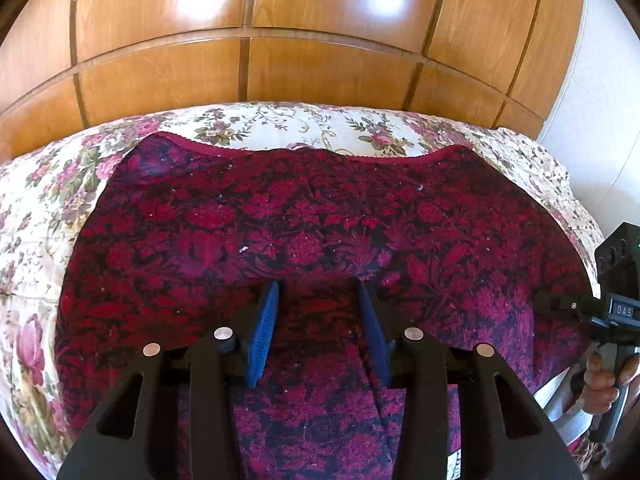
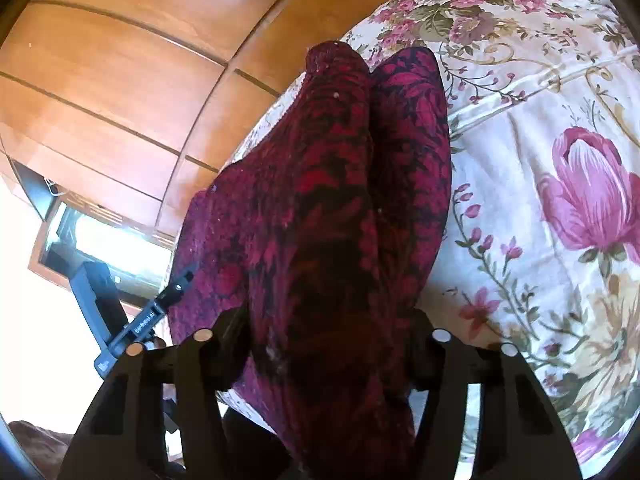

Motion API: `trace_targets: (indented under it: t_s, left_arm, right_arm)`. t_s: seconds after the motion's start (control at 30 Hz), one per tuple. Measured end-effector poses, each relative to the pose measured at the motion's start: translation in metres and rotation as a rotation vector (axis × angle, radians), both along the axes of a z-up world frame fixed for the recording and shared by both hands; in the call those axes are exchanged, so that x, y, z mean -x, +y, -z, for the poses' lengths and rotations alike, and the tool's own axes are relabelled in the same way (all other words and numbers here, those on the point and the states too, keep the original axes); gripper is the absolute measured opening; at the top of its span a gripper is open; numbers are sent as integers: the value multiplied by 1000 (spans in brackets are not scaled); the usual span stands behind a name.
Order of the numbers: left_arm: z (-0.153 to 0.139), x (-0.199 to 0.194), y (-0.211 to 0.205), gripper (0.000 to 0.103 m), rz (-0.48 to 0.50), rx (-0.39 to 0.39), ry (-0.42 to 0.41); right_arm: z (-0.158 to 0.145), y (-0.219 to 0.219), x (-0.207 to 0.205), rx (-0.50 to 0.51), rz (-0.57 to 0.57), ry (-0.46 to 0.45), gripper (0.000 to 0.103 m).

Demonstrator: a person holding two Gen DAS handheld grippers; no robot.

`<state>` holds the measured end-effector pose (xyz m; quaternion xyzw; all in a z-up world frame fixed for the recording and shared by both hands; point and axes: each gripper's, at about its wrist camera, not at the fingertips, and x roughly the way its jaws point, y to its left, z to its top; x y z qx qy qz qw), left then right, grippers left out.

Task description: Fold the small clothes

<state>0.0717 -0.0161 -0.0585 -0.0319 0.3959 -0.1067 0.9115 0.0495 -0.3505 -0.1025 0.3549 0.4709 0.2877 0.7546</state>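
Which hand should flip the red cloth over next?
Probably right: the red cloth is bunched thickly inside the right tool, ready to lift. The left tool's blue pads stand apart with cloth lying between.

Both wrist views look down close over the garment (image 1: 320, 220); wardrobe (image 1: 280, 40) behind.

my left gripper (image 1: 318, 332) points down at a slant, its blue pads (image 1: 262, 334) apart with cloth bunched between them. my right gripper (image 2: 320, 344) tilts down too, fingertips buried in fabric; my hand (image 1: 608, 376) wraps its handle.
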Motion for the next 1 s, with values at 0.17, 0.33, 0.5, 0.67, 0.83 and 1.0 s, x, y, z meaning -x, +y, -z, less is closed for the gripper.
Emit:
trace_targets:
  t_s: [0.17, 0.33, 0.5, 0.67, 0.83, 1.0]
  left_arm:
    - [-1, -1, 6, 40, -2, 38, 10]
    - [-1, -2, 17, 40, 9, 93, 21]
    - [0, -3, 29, 40, 40, 149, 28]
    - [-7, -3, 57, 40, 59, 282, 46]
    - [-25, 0, 117, 40, 19, 513, 43]
    - [-55, 3, 150, 40, 82, 631, 16]
  right_arm:
    - [-30, 10, 7, 1, 5, -57, 45]
    - [-63, 31, 9, 28, -19, -121, 43]
    - [-94, 66, 8, 97, -58, -182, 42]
    - [-115, 105, 5, 203, -100, -243, 41]
    - [-129, 149, 10, 365, -149, -323, 41]
    - [-134, 190, 15, 489, -201, -410, 41]
